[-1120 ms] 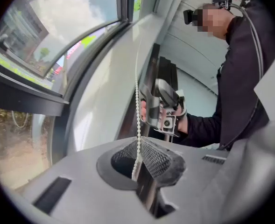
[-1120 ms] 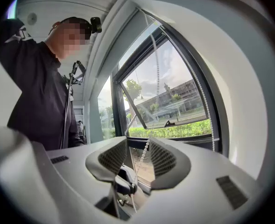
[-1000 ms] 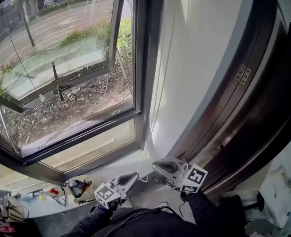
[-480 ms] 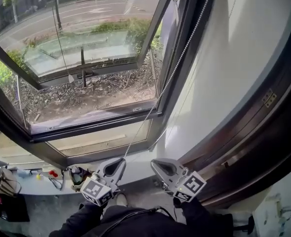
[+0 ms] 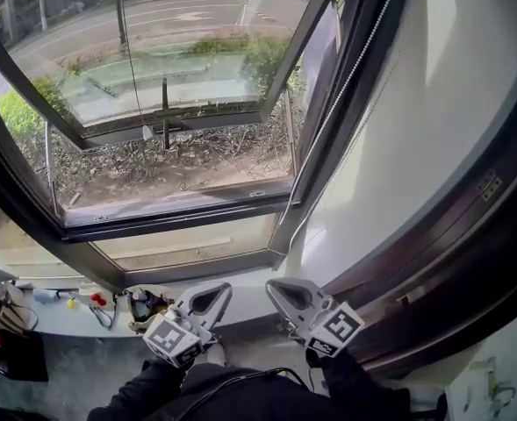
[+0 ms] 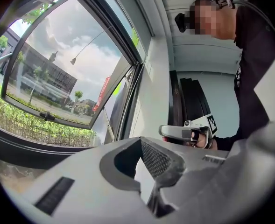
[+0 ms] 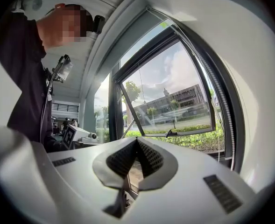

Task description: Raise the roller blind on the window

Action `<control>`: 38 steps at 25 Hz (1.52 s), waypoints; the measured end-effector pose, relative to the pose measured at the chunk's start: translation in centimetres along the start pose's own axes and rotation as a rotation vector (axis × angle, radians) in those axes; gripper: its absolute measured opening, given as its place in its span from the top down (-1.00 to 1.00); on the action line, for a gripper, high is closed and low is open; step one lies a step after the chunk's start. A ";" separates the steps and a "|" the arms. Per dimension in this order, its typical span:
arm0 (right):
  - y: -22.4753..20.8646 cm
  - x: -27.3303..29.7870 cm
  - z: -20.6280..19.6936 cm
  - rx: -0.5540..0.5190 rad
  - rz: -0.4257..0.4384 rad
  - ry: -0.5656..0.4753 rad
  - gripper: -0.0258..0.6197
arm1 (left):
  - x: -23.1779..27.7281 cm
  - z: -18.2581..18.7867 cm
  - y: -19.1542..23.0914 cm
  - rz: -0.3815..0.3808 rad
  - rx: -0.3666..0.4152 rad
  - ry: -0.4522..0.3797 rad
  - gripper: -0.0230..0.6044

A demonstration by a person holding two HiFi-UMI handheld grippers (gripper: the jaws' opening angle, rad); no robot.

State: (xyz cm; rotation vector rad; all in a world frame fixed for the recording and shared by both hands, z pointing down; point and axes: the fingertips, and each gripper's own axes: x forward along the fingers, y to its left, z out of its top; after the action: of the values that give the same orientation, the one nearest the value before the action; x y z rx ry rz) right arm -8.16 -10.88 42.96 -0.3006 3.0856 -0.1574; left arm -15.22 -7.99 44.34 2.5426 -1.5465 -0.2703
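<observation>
The chain has left your left gripper, now closing empty beside the clenched, empty right gripper: regrasp before pulling.

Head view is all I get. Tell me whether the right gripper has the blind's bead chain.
Observer: No. In its own view the right gripper is shut on nothing, and the bead chain hangs along the window frame, off to the right of the jaws.
Operator: Now check the left one.
Observer: The left gripper is closing, its jaw tips meet, and there is nothing between them.
</observation>
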 end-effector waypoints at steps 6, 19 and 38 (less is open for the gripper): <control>0.1 0.5 -0.1 -0.018 -0.004 0.006 0.90 | -0.3 0.6 -0.5 -0.009 0.008 0.002 0.91; 0.0 0.1 -0.4 -0.037 -0.008 0.008 0.91 | -0.1 0.1 -1.6 -0.053 0.037 0.039 0.91; 0.3 -0.6 -0.4 -0.084 -0.009 0.013 0.91 | 0.8 0.0 -2.6 -0.079 0.035 0.049 0.91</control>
State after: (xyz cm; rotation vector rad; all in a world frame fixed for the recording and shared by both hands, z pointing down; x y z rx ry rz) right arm -7.66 -10.39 43.37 -0.3171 3.1098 -0.0306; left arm -12.66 -7.50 43.74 2.6201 -1.4480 -0.1907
